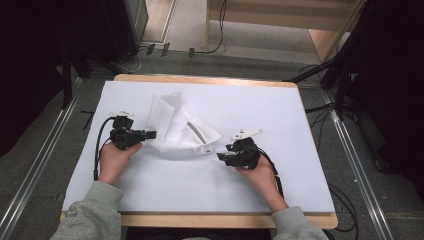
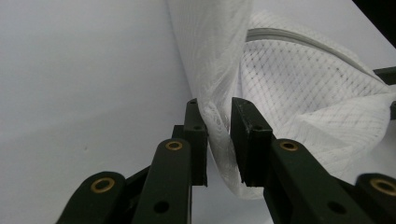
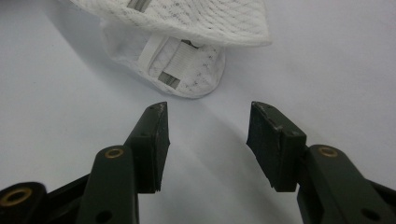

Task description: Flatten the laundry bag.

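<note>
no text, label, brand, number or sign can be read in any of the views. the small tab on the white mesh garment (image 3: 182, 65), at 12 o'clock from the right gripper's jaws, shows no legible writing.

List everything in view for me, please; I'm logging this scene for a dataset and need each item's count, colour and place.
mesh garment: one, white, crumpled at the middle of the table, left edge between the left tongs' jaws
elastic tab: one, white, on the garment's corner nearest the right tongs
table cover: one, white, spread over the tabletop
table: one, light wood, edge showing around the cover
cables: several, black, on the grey floor right of the table
left tongs: one, black, closed on the garment's fold
right tongs: one, black, open, short of the tab
sleeves: two, grey, bottom edge
</note>
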### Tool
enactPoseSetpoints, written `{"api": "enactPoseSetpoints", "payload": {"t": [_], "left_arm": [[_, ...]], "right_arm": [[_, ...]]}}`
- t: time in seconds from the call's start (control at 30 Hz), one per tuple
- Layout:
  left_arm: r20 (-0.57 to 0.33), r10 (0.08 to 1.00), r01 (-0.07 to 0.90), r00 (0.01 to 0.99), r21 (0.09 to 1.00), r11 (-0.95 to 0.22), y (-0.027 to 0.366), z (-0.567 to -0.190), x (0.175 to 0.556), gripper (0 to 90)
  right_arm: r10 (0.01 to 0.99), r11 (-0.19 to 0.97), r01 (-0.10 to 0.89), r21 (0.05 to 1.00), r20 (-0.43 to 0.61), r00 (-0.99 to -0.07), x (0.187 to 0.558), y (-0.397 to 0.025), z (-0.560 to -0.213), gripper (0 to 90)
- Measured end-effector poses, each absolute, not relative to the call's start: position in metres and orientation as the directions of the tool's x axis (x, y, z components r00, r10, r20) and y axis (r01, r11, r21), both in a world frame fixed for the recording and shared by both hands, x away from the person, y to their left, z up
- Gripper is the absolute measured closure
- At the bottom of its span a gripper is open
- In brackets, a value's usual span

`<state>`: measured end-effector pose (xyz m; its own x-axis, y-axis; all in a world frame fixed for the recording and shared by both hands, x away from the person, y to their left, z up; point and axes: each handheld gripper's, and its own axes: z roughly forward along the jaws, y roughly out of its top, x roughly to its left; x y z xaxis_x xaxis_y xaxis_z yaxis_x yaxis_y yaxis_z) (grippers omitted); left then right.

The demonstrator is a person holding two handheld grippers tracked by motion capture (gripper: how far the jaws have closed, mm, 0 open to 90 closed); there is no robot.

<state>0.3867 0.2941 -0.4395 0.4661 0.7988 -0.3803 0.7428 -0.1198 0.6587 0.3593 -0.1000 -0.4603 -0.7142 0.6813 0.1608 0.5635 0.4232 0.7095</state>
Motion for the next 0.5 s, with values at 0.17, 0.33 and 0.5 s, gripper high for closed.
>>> {"api": "enactPoseSetpoints", "payload": {"t": [0.17, 0.33, 0.5], "left_arm": [[-0.374, 0.810, 0.751, 0.451, 0.650, -0.118, 0.300, -0.441, 0.383, 70.3], [-0.369, 0.824, 0.753, 0.430, 0.650, -0.102, 0.306, -0.442, 0.379, 63.4], [-0.362, 0.832, 0.755, 0.420, 0.648, -0.099, 0.313, -0.441, 0.373, 59.7]], "right_arm": [[0.678, 0.424, 0.559, 0.713, 0.160, -0.718, 0.363, -0.099, -0.459, 50.0], [0.671, 0.422, 0.552, 0.719, 0.162, -0.724, 0.367, -0.096, -0.457, 50.0], [0.662, 0.428, 0.545, 0.721, 0.160, -0.732, 0.369, -0.090, -0.456, 49.9]]}}
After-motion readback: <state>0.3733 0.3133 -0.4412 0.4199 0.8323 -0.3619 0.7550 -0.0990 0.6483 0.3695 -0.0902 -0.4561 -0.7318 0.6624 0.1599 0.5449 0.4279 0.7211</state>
